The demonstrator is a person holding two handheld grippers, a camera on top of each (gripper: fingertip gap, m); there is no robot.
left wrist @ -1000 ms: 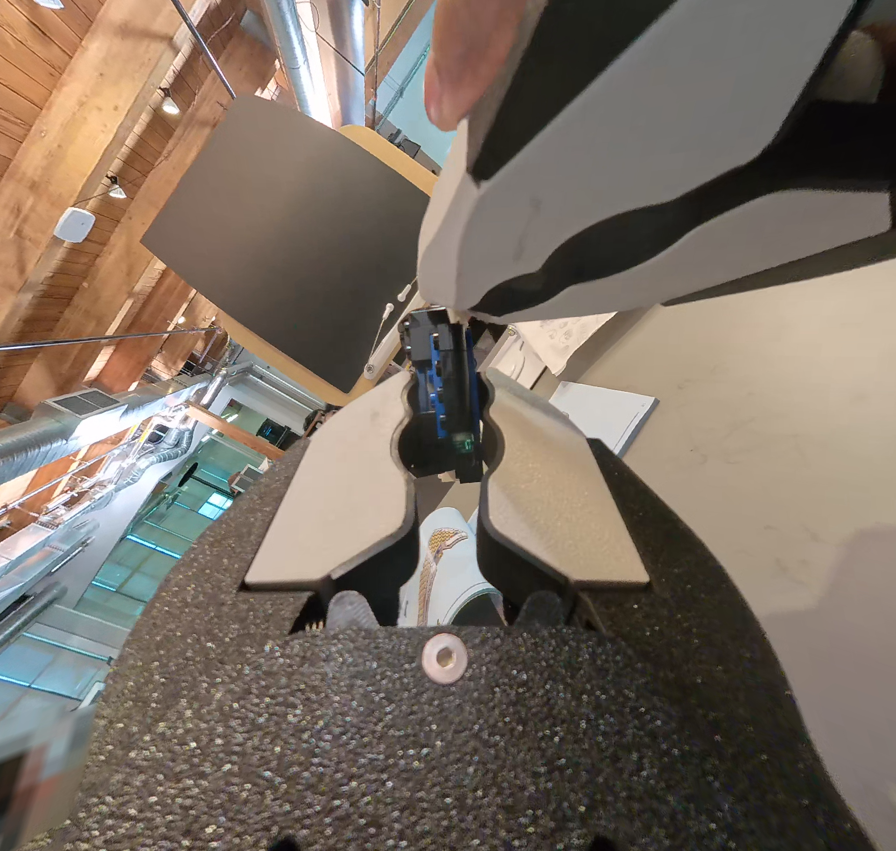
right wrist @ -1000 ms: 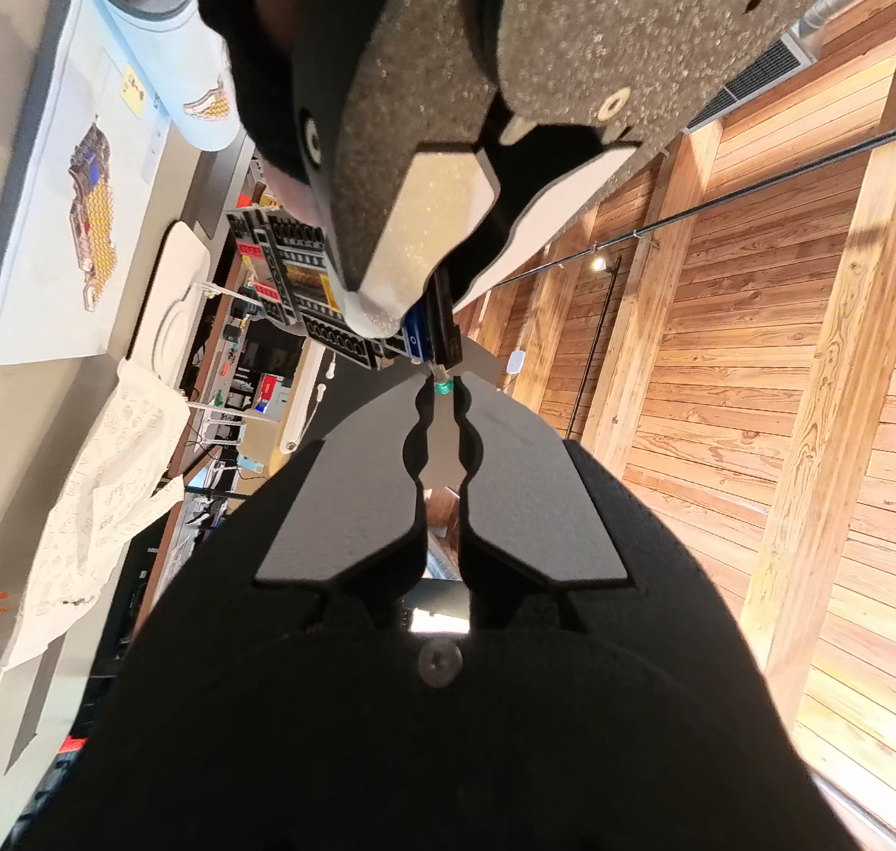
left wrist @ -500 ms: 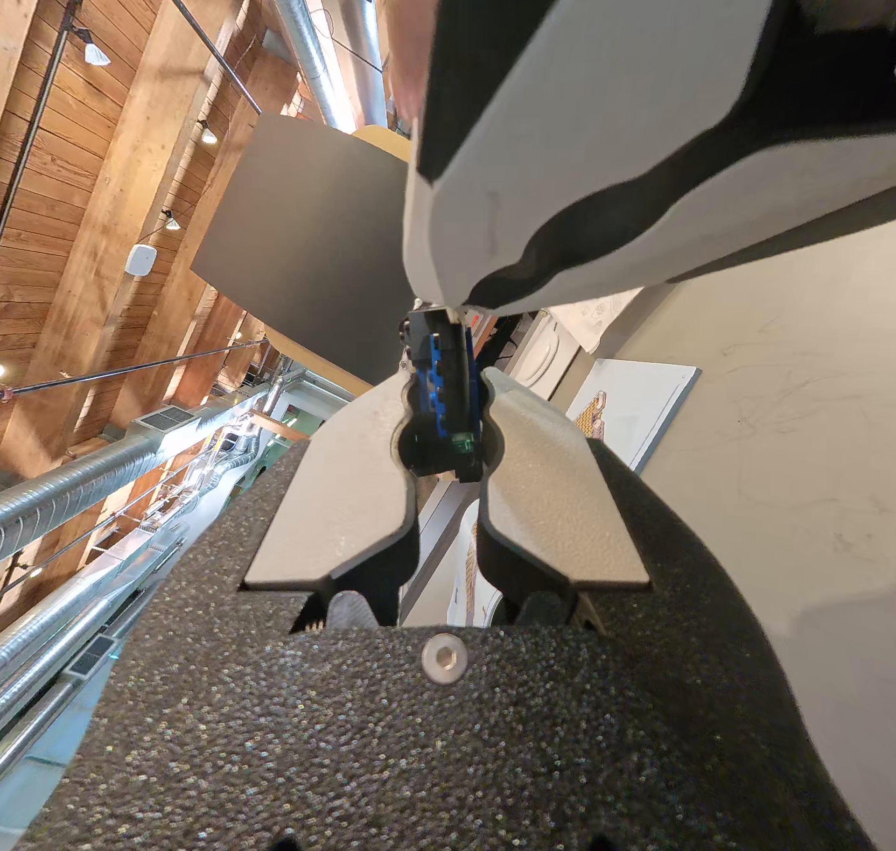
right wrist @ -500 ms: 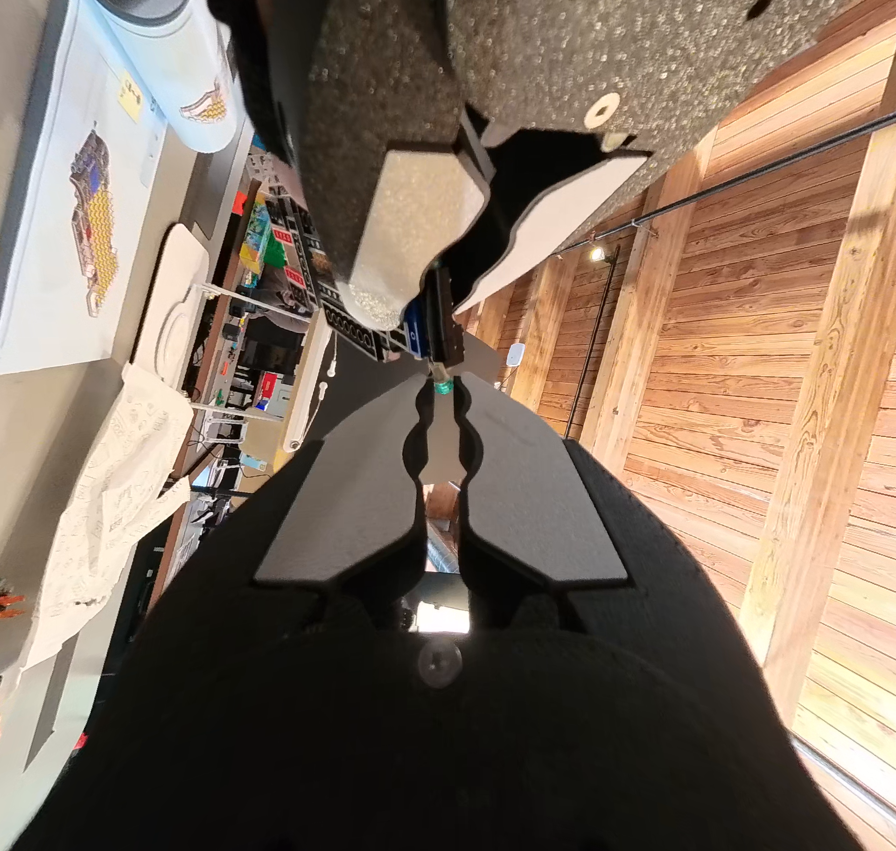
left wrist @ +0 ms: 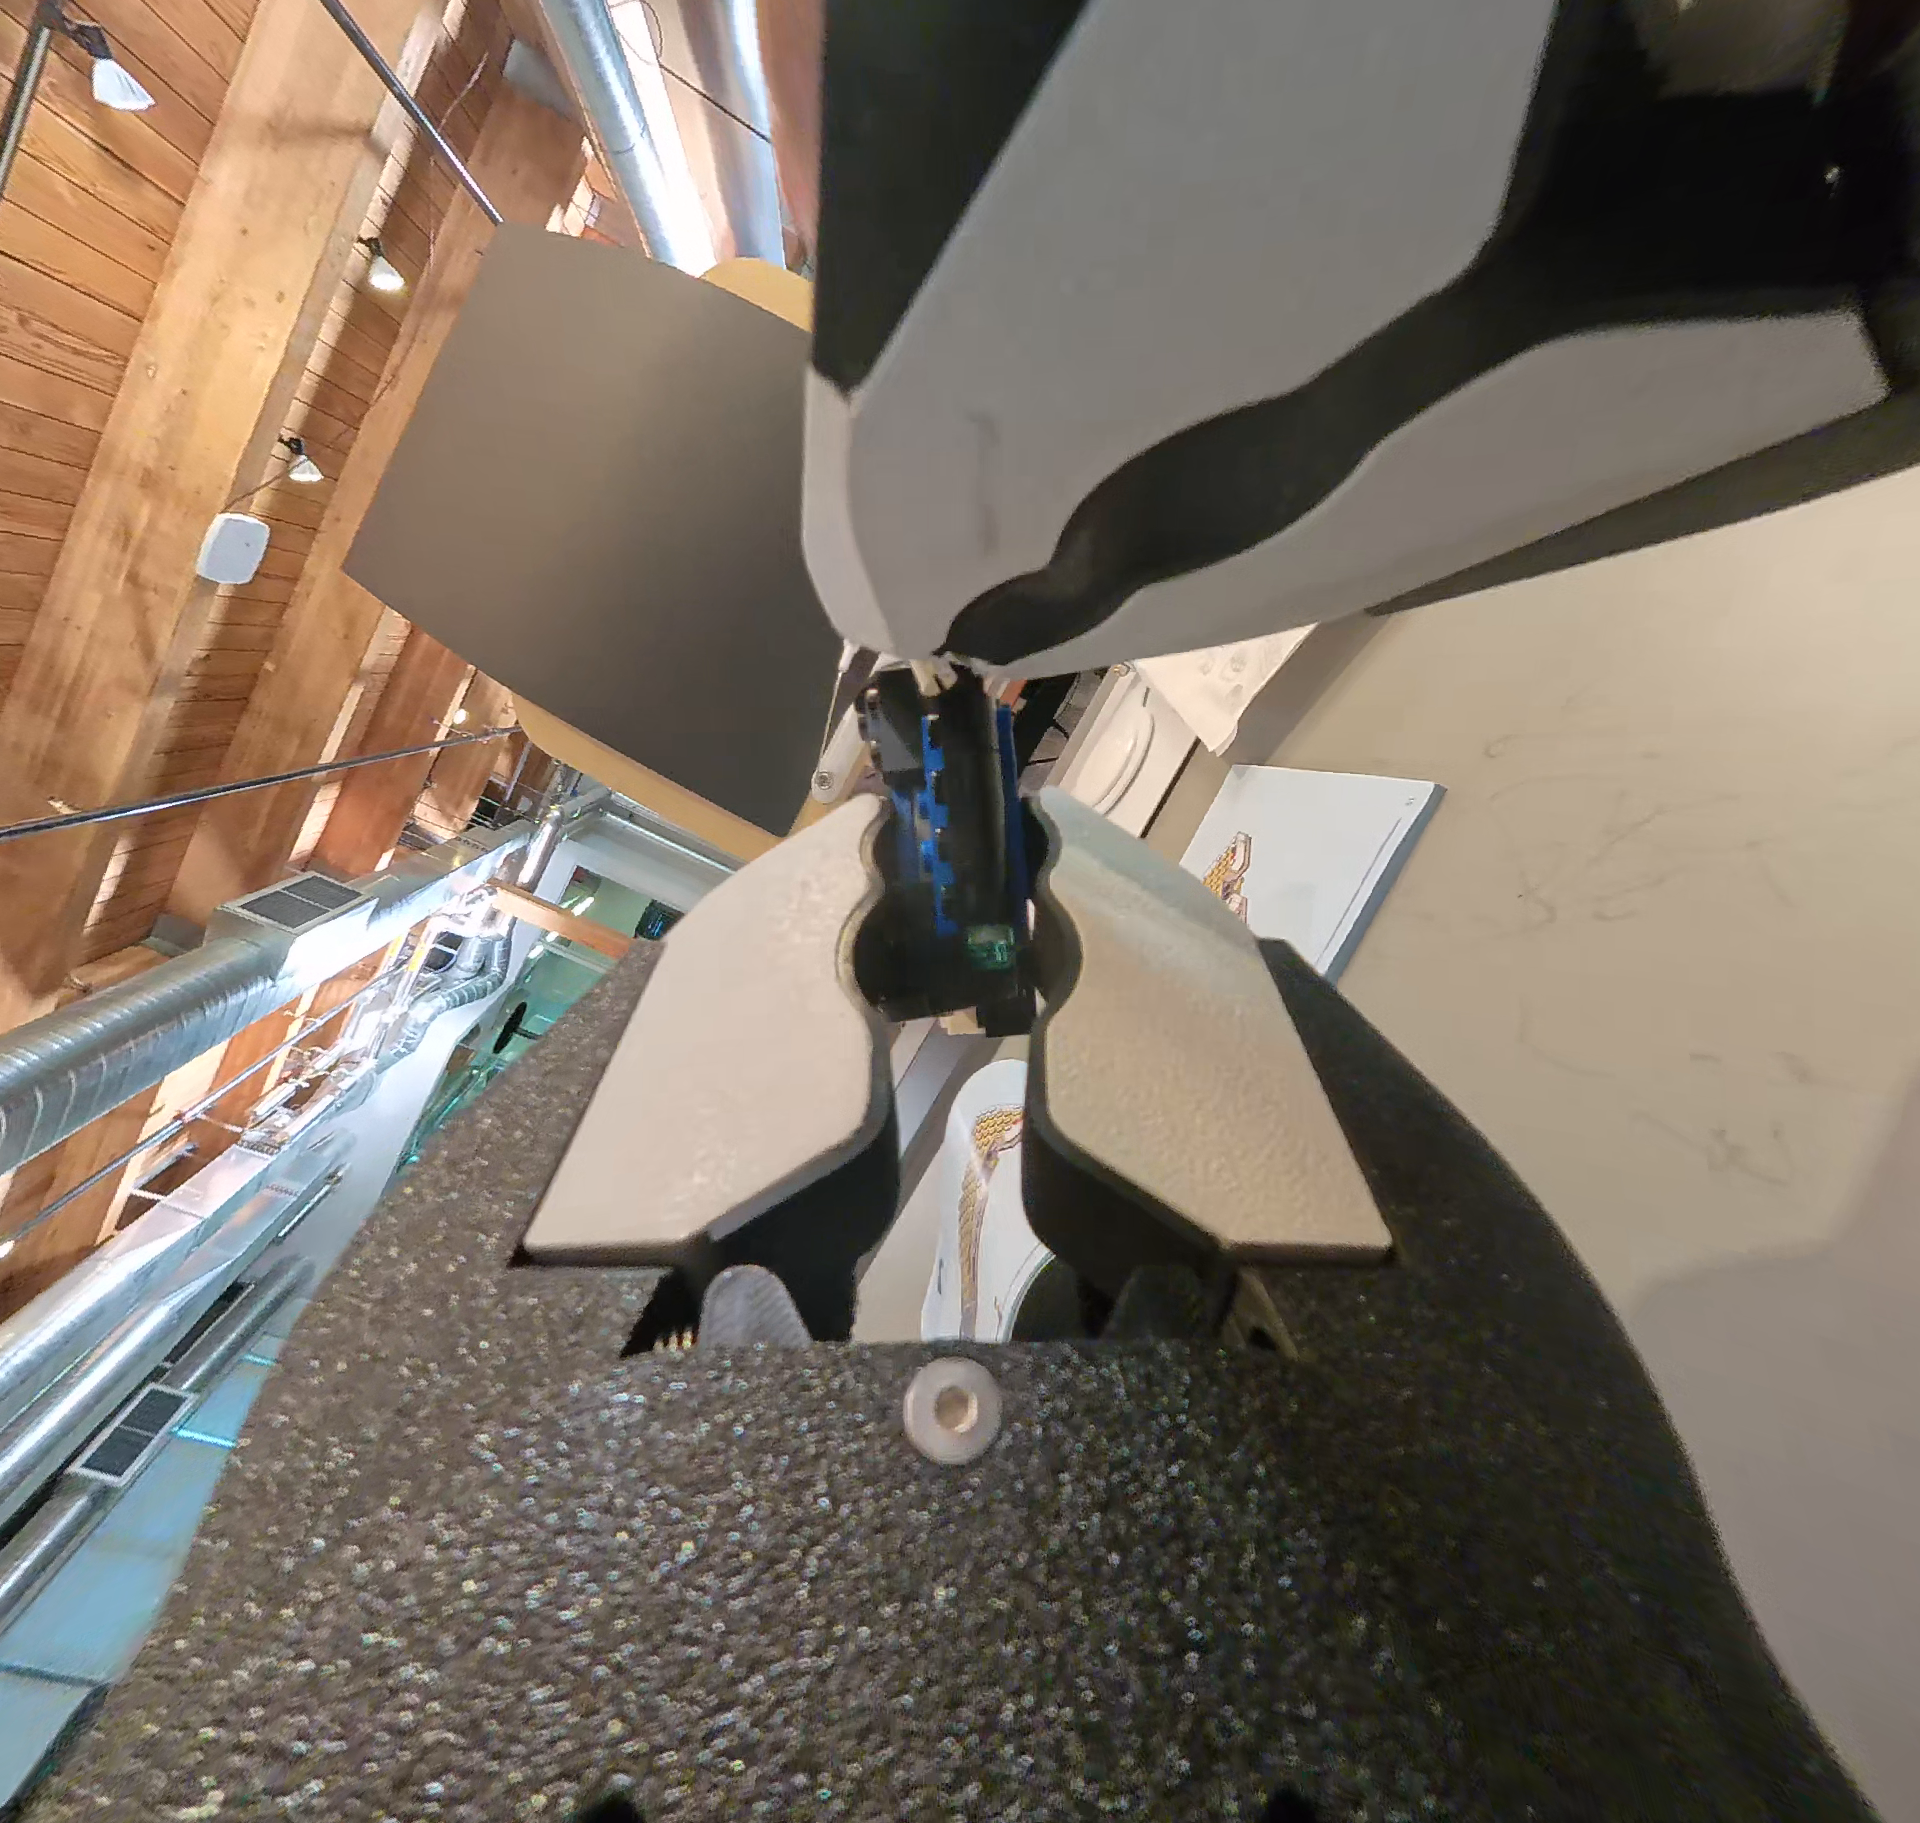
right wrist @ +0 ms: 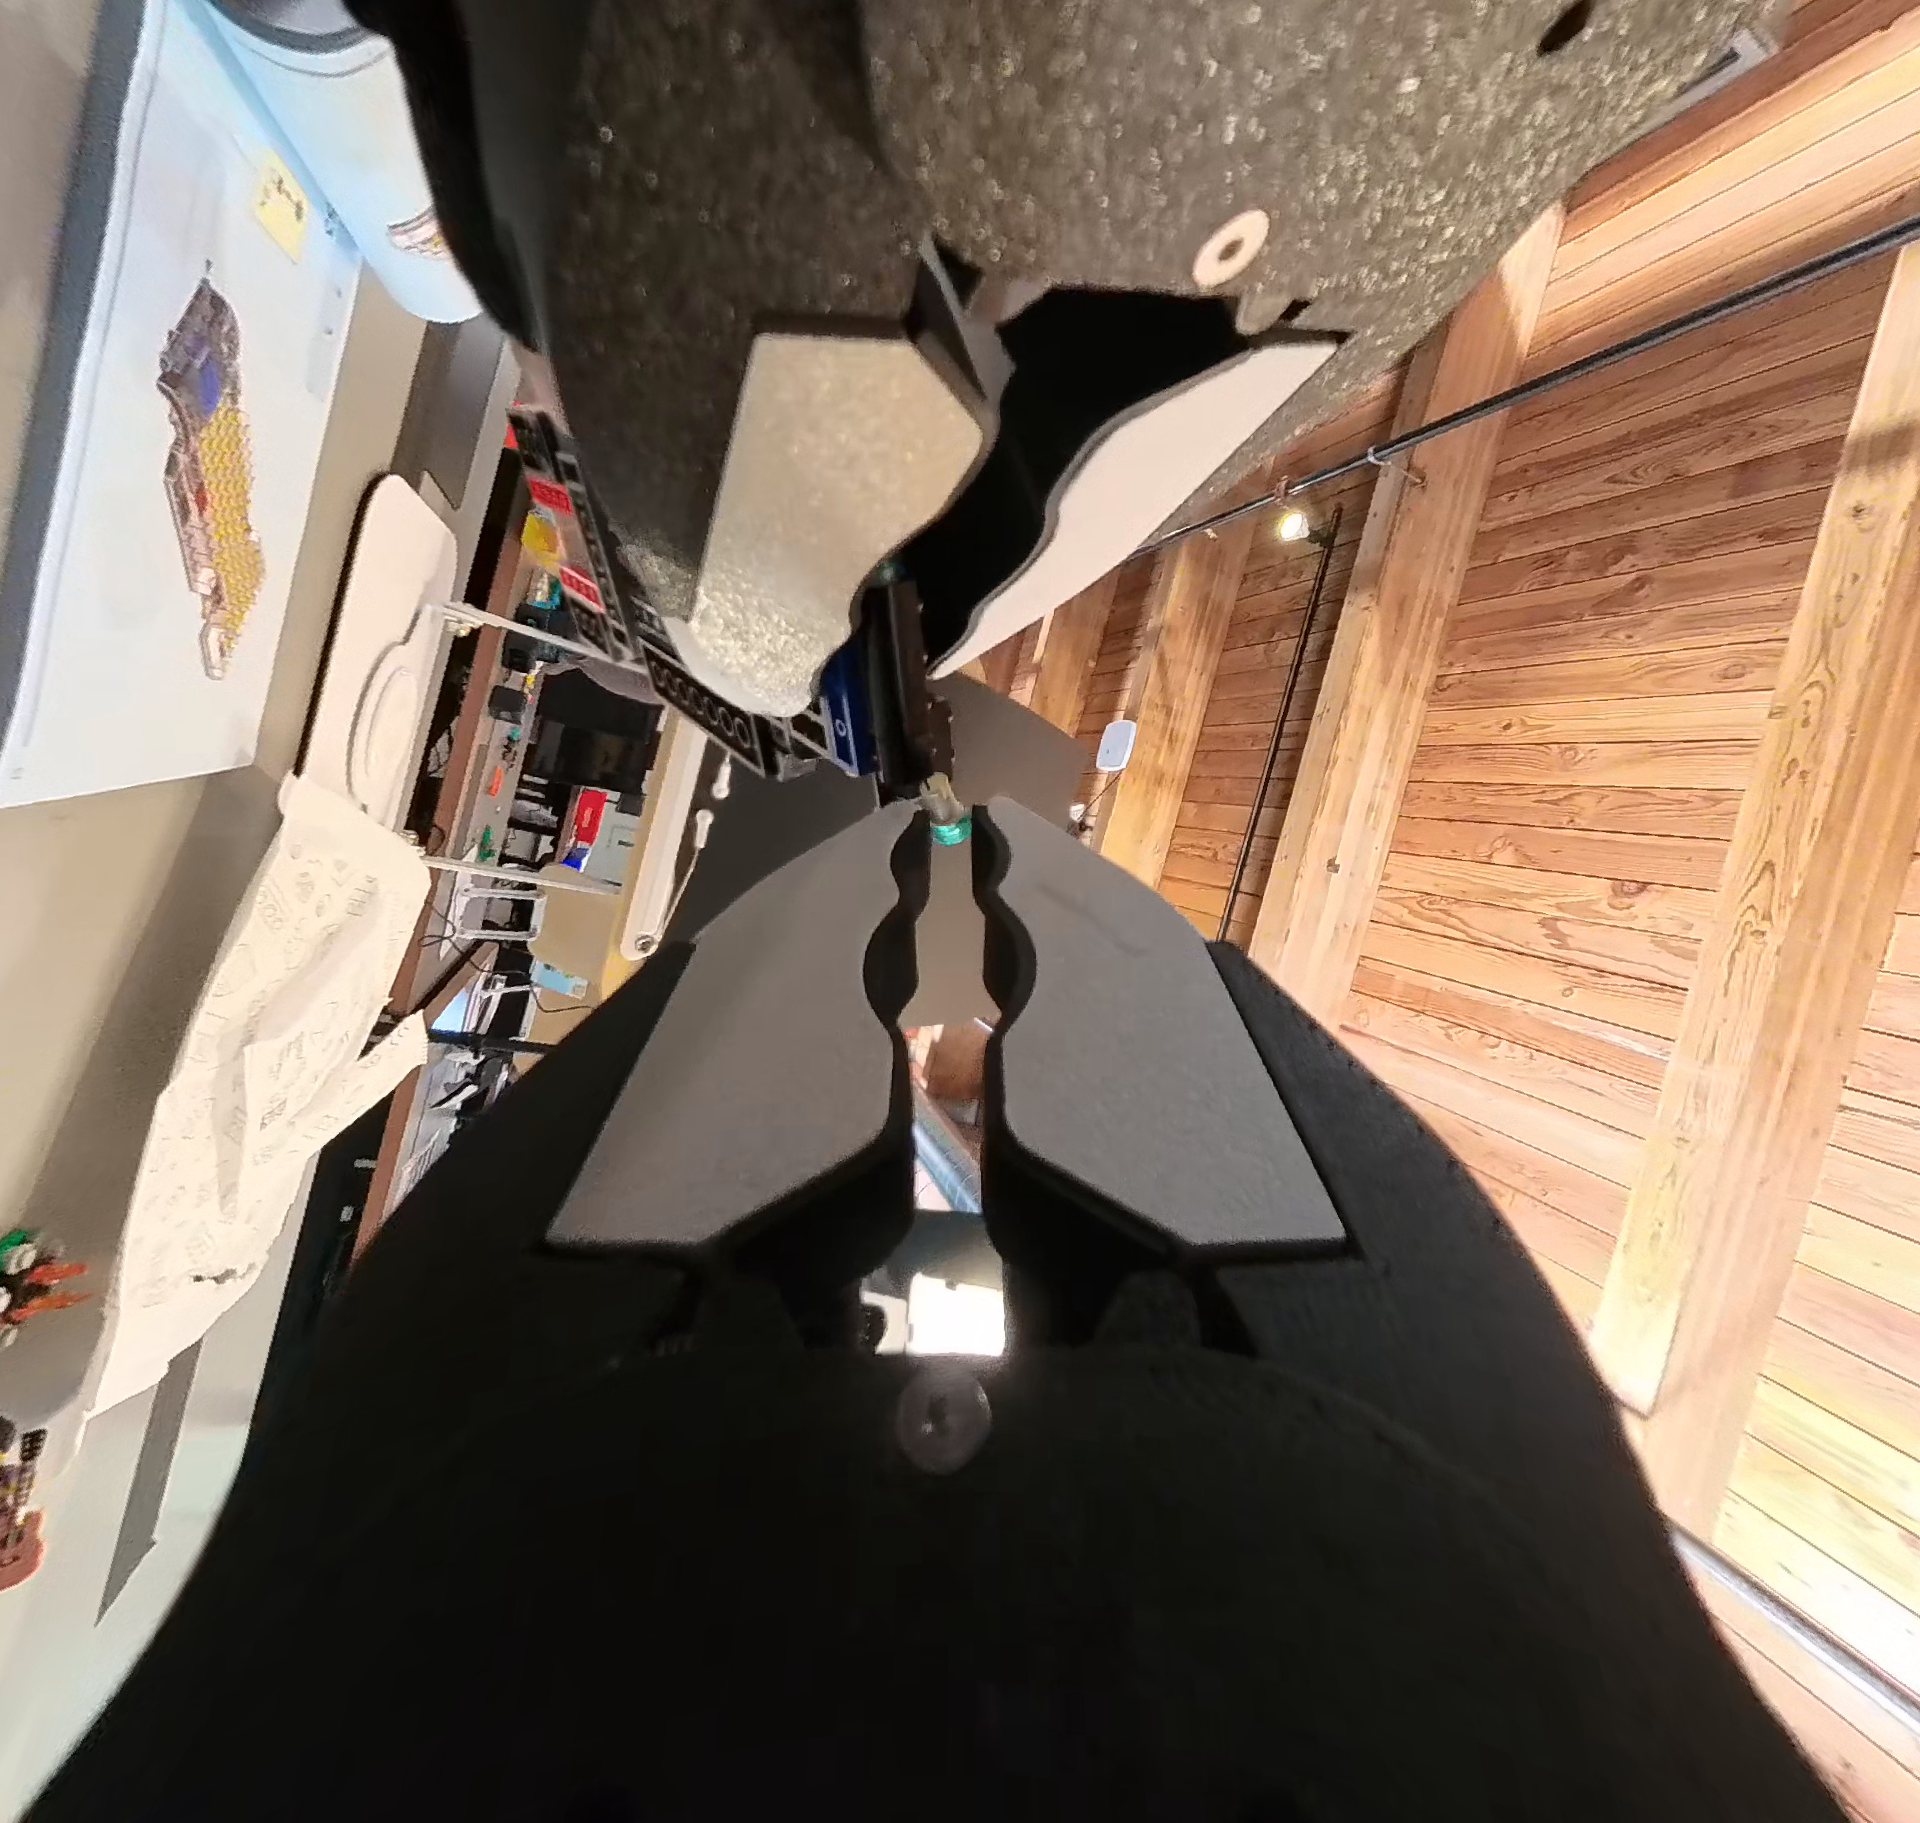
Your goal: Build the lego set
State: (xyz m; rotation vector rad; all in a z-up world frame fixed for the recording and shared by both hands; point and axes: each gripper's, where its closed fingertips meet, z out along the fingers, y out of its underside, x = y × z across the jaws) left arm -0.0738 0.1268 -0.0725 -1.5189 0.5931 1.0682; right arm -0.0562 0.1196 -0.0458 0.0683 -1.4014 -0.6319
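Observation:
My left gripper (left wrist: 954, 828) is shut on a black and blue brick assembly (left wrist: 951, 838) and holds it up in the air. The assembly also shows in the right wrist view (right wrist: 883, 693), clamped in the left gripper's grey fingers (right wrist: 831, 526). My right gripper (right wrist: 948, 823) is shut on a small clear teal round piece (right wrist: 948, 826), with its pale stud end against the assembly's near end. In the left wrist view the right gripper's fingers (left wrist: 1039, 423) meet the assembly's far end from above.
A beige table (left wrist: 1610, 890) lies at the right with an open instruction booklet (left wrist: 1320, 859); it also shows in the right wrist view (right wrist: 156, 423). A crumpled paper bag (right wrist: 260, 1046) and loose bricks (right wrist: 21, 1285) lie on the table. Wooden walls and ducts surround.
Both grippers have tilted and turned together with the assembly, so the background has shifted. The left gripper's body fills more of the right wrist view. Both grasps look unchanged.

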